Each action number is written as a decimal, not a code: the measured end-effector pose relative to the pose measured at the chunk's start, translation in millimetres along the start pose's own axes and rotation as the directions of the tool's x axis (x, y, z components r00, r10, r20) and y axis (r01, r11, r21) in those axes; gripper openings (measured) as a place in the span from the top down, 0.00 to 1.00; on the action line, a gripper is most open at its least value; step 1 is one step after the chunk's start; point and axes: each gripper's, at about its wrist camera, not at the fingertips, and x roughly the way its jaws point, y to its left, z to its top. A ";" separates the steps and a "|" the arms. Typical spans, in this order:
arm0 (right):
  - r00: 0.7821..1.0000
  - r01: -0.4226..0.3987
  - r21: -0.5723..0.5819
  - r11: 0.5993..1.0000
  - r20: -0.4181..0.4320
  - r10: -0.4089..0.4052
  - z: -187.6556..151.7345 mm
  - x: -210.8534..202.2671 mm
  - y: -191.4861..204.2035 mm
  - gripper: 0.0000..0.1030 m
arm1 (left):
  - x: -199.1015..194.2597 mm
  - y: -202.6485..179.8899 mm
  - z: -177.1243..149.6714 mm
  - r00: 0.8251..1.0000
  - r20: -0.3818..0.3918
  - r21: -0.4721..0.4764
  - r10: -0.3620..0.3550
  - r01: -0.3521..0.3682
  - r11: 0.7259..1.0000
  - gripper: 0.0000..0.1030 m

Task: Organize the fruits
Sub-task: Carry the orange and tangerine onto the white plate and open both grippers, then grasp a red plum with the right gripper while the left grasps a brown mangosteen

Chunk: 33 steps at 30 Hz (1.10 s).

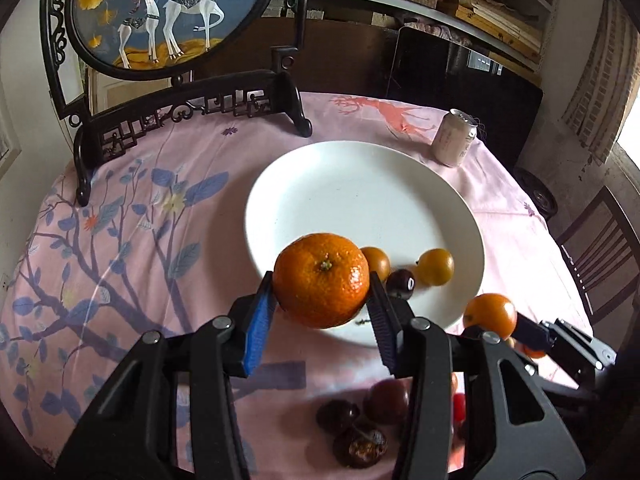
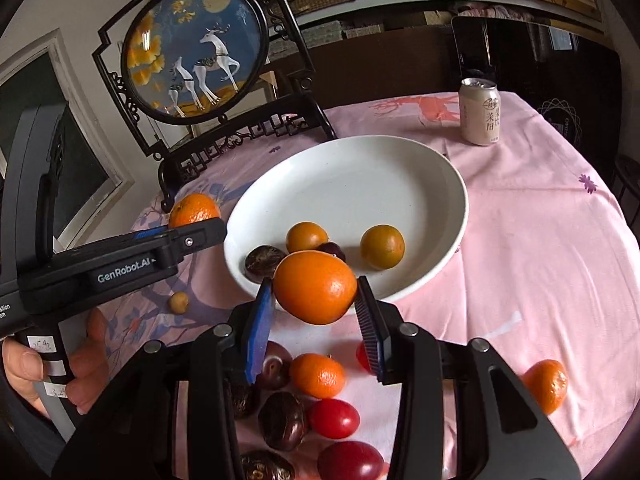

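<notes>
Left gripper (image 1: 322, 294) fingers pinch a bright orange mandarin (image 1: 321, 279), green stem nub facing up, above the near rim of a white plate (image 1: 360, 184) on the pink-clothed bench (image 1: 160, 220). Right gripper (image 2: 316, 300) fingers pinch a smooth orange (image 2: 315, 287) over that plate's edge.

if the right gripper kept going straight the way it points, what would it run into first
Most likely the white plate. The right gripper, shut on an orange, aims down over the plate's near rim, towards the small fruits lying in it. Depth is hard to judge, so rim or fruit could come first.
</notes>
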 end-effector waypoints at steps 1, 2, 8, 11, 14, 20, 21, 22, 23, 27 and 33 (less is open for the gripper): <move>1.000 -0.004 0.021 1.000 -0.010 0.004 0.9 7.3 -2.0 0.60 | 7.8 -1.1 3.8 1.000 -0.004 -0.006 0.011 -0.011 1.000 0.55; 1.000 -0.012 0.044 0.999 -0.014 0.012 1.9 13.0 -4.9 0.60 | 15.1 -1.7 6.0 1.000 -0.009 -0.014 0.016 -0.016 1.000 0.55; 1.000 -0.020 0.071 0.997 0.020 0.019 1.2 22.0 -17.2 0.44 | 40.8 5.7 4.4 1.000 -0.026 -0.093 0.002 -0.005 0.996 0.41; 0.999 -0.022 0.068 0.997 0.033 0.020 0.1 16.5 -19.0 0.41 | 28.3 8.4 4.6 0.999 0.032 -0.087 0.029 -0.026 0.996 0.31; 0.999 -0.023 0.072 0.997 0.045 0.020 -2.2 10.2 -21.3 0.41 | 12.5 10.4 3.2 0.997 0.071 -0.081 0.031 -0.026 0.996 0.24; 0.997 -0.003 0.057 0.998 0.073 -0.001 -4.0 -1.1 -21.2 0.37 | -10.8 8.8 -14.0 0.996 0.080 -0.051 0.046 -0.042 0.998 0.15; 0.997 -0.008 0.053 0.999 0.077 0.004 -4.4 -2.8 -19.8 0.37 | -14.3 9.0 -20.8 0.996 0.074 -0.047 0.048 -0.044 0.998 0.14; 0.997 -0.010 0.050 0.999 0.079 0.006 -4.4 -4.1 -18.5 0.37 | -17.5 9.4 -27.6 0.996 0.070 -0.042 0.051 -0.048 0.998 0.14; 0.997 -0.010 0.044 0.999 0.080 0.006 -4.9 -5.2 -16.7 0.37 | -21.1 10.0 -35.0 0.996 0.069 -0.037 0.055 -0.052 0.998 0.14; 0.997 -0.002 0.023 1.000 0.082 0.000 -11.7 -12.2 -12.2 0.37 | -30.3 15.1 -64.7 0.993 0.076 -0.029 0.091 -0.089 0.996 0.09; 0.996 0.018 0.023 1.000 0.082 -0.020 -36.1 -28.7 -14.2 0.37 | -28.5 18.9 -91.2 0.996 0.030 -0.002 0.087 -0.087 0.996 0.09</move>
